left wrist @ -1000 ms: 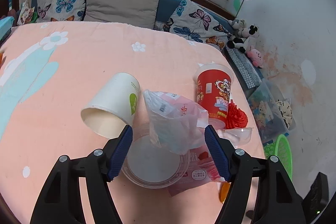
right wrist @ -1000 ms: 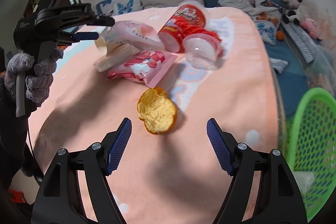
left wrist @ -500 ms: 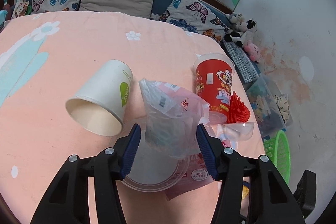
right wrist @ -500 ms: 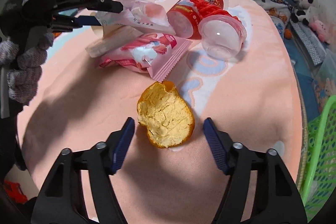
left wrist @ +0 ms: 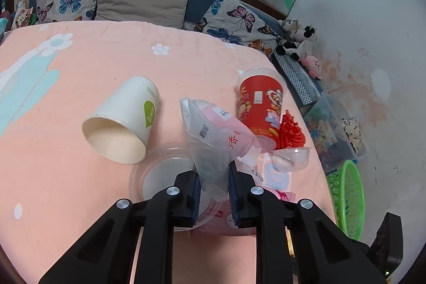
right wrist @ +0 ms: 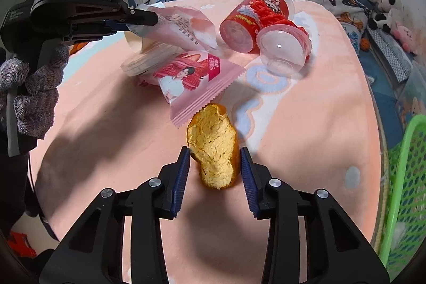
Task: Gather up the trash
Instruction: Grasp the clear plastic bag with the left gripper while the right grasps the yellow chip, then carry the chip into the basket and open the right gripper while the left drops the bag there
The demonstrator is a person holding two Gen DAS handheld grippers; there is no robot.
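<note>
Peach bedspread [right wrist: 319, 124] under all the trash; green basket [right wrist: 399, 190] off its right edge, nothing visible inside. Paper cup [left wrist: 122, 121], red cup [left wrist: 259, 105], dome lid [right wrist: 282, 49], snack packet [right wrist: 197, 79] uncollected mid-bed. Left gripper [left wrist: 213, 190] clamped on plastic wrapper [left wrist: 213, 135]; right gripper [right wrist: 215, 172] bracketing bread piece [right wrist: 213, 148], contact unclear. Open room toward the basket.

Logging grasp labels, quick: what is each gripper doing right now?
Left gripper: shut on the clear plastic bag.
Right gripper: jaws around the bread piece, contact cannot be told.
</note>
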